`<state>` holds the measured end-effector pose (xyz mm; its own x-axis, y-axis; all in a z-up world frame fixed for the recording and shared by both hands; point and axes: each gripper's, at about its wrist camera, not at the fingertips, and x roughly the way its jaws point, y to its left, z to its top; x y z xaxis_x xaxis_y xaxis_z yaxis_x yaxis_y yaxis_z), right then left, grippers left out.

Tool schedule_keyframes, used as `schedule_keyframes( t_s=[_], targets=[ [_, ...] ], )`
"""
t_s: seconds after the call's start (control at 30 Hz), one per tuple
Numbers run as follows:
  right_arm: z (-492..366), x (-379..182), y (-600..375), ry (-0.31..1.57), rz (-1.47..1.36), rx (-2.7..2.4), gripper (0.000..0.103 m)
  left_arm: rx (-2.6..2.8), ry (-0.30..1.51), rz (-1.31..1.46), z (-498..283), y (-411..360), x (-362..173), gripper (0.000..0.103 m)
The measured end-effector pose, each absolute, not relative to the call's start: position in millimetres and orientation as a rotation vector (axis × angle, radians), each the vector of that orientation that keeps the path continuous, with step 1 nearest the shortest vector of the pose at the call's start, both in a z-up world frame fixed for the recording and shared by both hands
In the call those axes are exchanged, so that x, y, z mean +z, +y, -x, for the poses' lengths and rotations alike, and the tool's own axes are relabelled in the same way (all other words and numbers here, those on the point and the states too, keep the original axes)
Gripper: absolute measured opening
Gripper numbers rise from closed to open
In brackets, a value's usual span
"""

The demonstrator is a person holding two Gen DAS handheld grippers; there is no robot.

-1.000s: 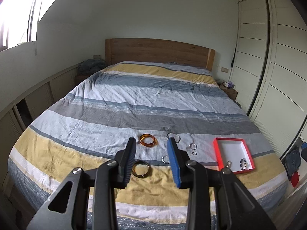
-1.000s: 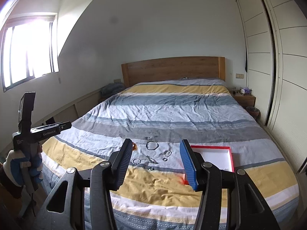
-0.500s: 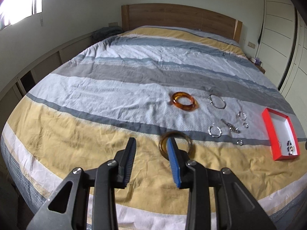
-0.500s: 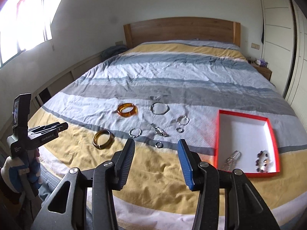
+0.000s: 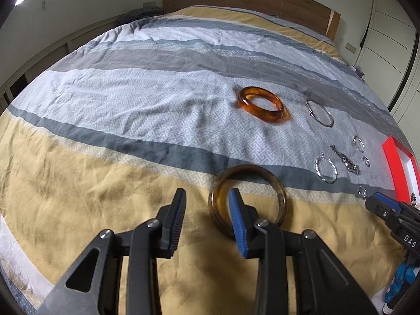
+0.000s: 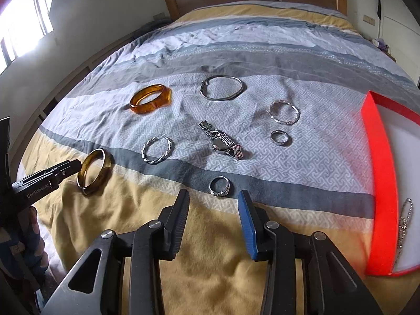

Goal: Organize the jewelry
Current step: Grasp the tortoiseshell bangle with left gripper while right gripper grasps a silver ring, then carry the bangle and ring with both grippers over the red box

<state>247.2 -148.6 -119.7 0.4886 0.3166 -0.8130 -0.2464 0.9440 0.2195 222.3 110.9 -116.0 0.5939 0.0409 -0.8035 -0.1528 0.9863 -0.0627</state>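
Just ahead of the left tongs (image 5: 207,204), a brown bangle (image 5: 246,199) lies flat on the bedspread (image 5: 105,183); the right-hand pad sits over its ring, the jaws apart and gripping nothing. Farther out and to the right lie an amber bangle (image 6: 151,99), a twisted hoop (image 6: 157,149) and a watch (image 6: 221,144). A small ring (image 6: 220,186) rests just beyond the right tongs (image 6: 214,210), whose jaws have been closing yet hold nothing. Right of them stands the red box (image 6: 380,173).
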Motion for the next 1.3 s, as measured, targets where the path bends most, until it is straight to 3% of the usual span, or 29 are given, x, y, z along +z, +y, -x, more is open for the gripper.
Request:
schedule_keyframes(
  t_s=[0.2,0.33,0.57,0.87,1.3],
  targets=[
    [-254,-137,-145,1.009,-0.074,0.345,0.037,0.097,0.966,0.142,-230,110,-135,0.032],
    [-258,-141,-148,1.009,-0.086,0.348,0.029,0.095,0.973,0.122,-232,107,-139,0.029],
    [-264,-145,-148,1.014,-0.081,0.360,0.020,0.080,0.977,0.072,-233,92,-140,0.009],
    [-254,-125,-152,0.988,-0.073,0.382,0.019,0.091,0.974,0.067,-220,85,-124,0.008],
    [-199,-52,-191,0.878,-0.090,0.364,0.019,0.037,0.894,0.028,-190,45,-61,0.008]
  ],
)
